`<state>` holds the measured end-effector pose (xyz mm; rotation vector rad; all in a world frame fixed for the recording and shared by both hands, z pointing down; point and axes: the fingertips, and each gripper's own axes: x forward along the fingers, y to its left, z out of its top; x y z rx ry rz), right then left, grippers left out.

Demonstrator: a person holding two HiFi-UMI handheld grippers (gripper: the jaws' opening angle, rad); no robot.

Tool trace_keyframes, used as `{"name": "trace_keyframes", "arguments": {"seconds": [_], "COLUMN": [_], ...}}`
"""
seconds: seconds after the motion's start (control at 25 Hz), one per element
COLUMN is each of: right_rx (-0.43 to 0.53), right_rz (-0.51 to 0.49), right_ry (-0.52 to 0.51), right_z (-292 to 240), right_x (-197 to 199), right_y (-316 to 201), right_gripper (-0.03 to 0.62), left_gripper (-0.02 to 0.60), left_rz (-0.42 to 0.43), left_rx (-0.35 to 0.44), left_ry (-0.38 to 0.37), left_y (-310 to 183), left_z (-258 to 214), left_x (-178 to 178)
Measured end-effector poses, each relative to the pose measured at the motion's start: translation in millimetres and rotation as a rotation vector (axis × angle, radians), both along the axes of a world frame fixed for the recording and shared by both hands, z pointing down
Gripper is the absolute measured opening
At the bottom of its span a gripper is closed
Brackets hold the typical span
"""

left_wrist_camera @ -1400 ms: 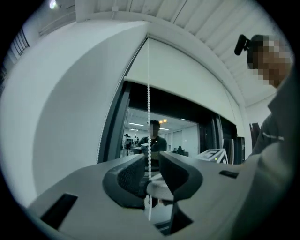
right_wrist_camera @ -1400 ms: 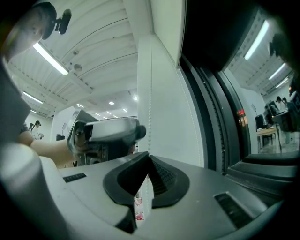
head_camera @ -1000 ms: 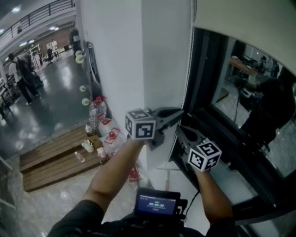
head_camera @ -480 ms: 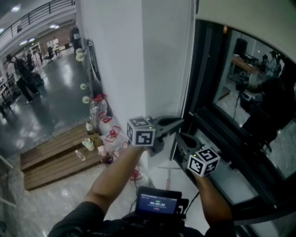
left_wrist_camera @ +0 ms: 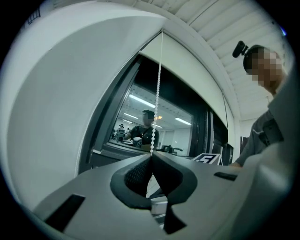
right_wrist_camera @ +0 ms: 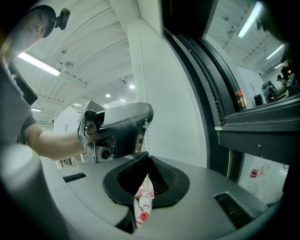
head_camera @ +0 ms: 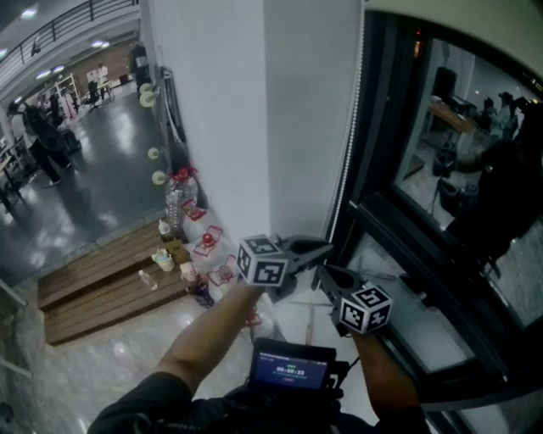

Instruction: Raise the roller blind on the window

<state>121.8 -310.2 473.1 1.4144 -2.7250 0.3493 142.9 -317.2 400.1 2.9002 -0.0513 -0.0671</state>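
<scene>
- Small screen [head_camera: 288,370], bottom edge of the head view: one line of digits is displayed, too small to read.
- Left marker cube [head_camera: 263,261] and right marker cube [head_camera: 366,308]: black-and-white square codes only, no lettering.
- Elsewhere: nothing legible.

Grey left claw [head_camera: 329,247], grey right claw [head_camera: 319,271], black-and-white marker cubes [head_camera: 263,261], dark sleeve [head_camera: 140,400]

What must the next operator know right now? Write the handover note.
Left gripper: shut on the bead chain.
Right gripper: shut, apparently on the same chain, just below the left one.
Roller blind: its hem sits high on the window, and most of the glass is uncovered.
Done: blind mostly raised.
Left: probably a few more pulls on the chain to take it fully up, then release.
</scene>
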Motion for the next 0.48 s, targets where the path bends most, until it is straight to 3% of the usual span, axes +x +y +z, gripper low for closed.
{"name": "trace_keyframes", "arguments": {"seconds": [0.16,0.36,0.48], "right_rx": [-0.026,-0.017,-0.072], "right_rz": [-0.011,-0.032,-0.035], "right_ry": [-0.019,0.015,0.094], "right_z": [16,16,16], "right_x": [0,0,8], "right_y": [6,5,6], "right_gripper": [0.0,0.002,0.028], "left_gripper": [0.002,0.002,0.002], "left_rz": [0.0,0.007,-0.003], "left_rx": [-0.027,-0.006,-0.016], "left_ry": [-0.008,-0.022,-0.021], "left_y": [3,1,-1], "left_z": [21,18,20], "left_x": [-2,0,-2]}}
